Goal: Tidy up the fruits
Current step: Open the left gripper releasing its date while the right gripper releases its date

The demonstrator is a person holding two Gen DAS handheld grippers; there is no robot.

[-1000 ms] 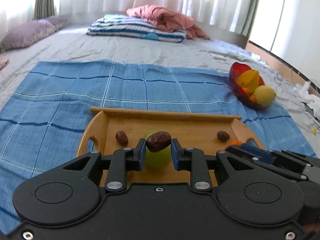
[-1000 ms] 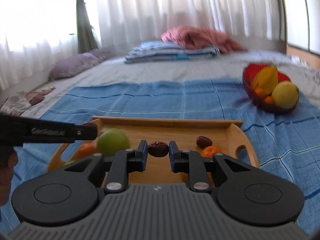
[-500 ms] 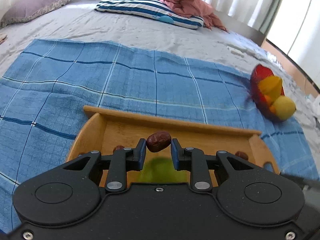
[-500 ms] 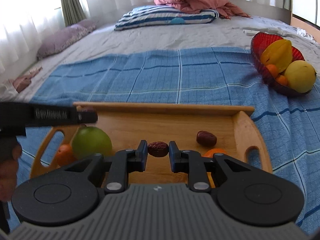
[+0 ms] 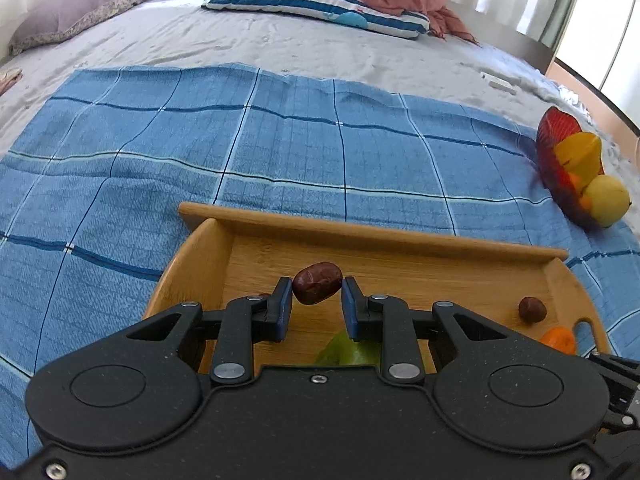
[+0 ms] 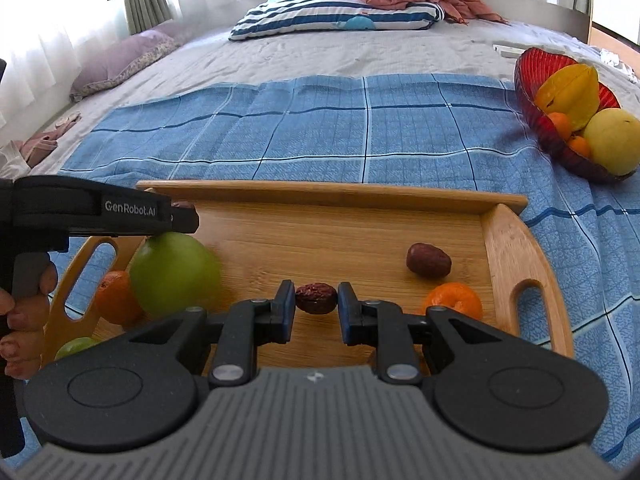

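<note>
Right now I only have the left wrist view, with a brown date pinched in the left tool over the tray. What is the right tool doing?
Observer: The right tool is shut on a darker, wrinkled date, over the near part of the wooden tray.
Operator: I see one orange on the tray. Any more?
Observer: Yes, a second orange lies by the tray's opposite handle, beside the green apple.
Operator: Anything else hidden from me there?
Observer: A small green fruit shows low at the left of the right wrist view, below that second orange.
</note>
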